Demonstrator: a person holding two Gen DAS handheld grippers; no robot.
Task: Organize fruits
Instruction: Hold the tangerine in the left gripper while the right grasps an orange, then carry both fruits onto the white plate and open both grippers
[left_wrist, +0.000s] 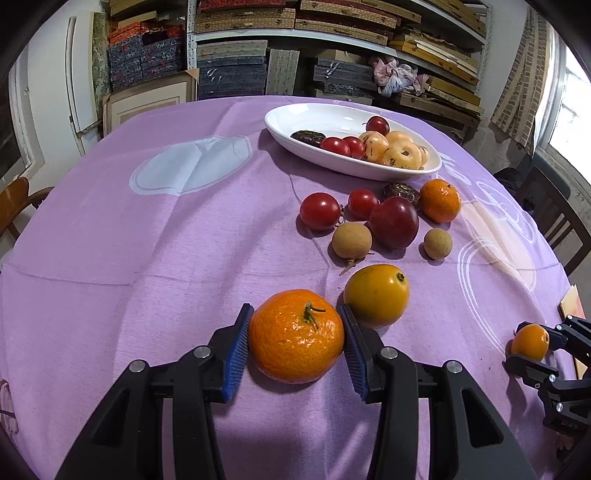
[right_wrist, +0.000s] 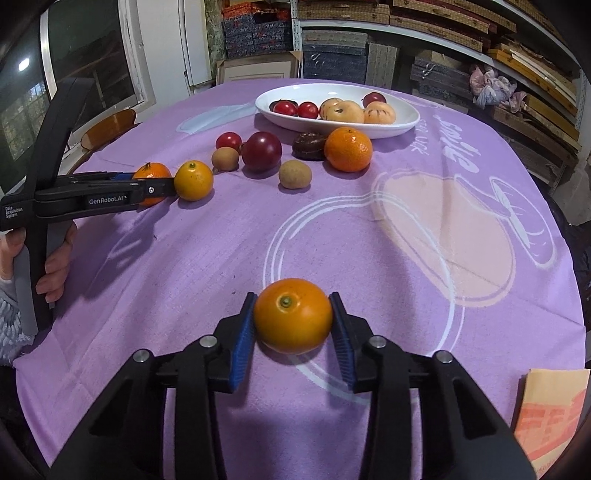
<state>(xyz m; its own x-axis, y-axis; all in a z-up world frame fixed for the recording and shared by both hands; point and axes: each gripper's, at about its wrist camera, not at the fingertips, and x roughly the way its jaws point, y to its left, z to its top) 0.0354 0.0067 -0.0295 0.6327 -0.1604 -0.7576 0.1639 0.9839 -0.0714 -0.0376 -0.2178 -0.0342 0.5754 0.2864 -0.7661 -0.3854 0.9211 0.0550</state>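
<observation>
Fruits: tangerine (left_wrist: 296, 336) clamped in left hand-held gripper (left_wrist: 295, 345), small orange (right_wrist: 293, 316) in right hand-held gripper (right_wrist: 293, 328); bare desk (left_wrist: 129, 258) left.

free: bare cloth (left_wrist: 147, 240) left of dish (left_wrist: 288, 122) | blocked: loose fruit cluster (left_wrist: 393, 221) before dish

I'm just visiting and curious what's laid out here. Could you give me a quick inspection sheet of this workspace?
Surface: round table under a purple cloth, creased.
Job's things: white dish partly filled with fruit; loose fruit beside it, including a dark red plum and a yellow fruit.
Clutter: paper packet at the table edge.
Tongs: left tongs shut on a mandarin; right tongs shut on a small orange.
Cables: nothing seen.
Surroundings: shelves of stacked boxes, chairs.
</observation>
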